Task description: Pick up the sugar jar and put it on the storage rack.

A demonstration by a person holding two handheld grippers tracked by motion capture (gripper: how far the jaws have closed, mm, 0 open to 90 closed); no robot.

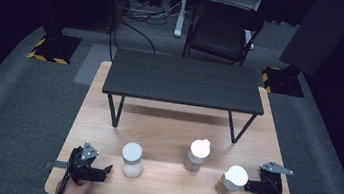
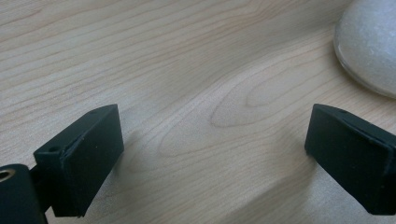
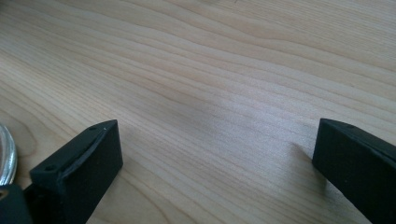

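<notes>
A light wooden table [image 1: 166, 126] carries a small black bench [image 1: 184, 81] at its far half and three white-lidded jars [image 1: 132, 160] [image 1: 197, 155] [image 1: 231, 180] nearer the front edge.

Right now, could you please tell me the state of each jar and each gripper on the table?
Left jar: upright, lid on, free, white contents.
Middle jar: upright, lid on, free.
Right jar: upright, lid on, just beside the right gripper, not held.
Left gripper: open, nothing between its jaws, low over the table.
Right gripper: open, nothing between its jaws.
</notes>
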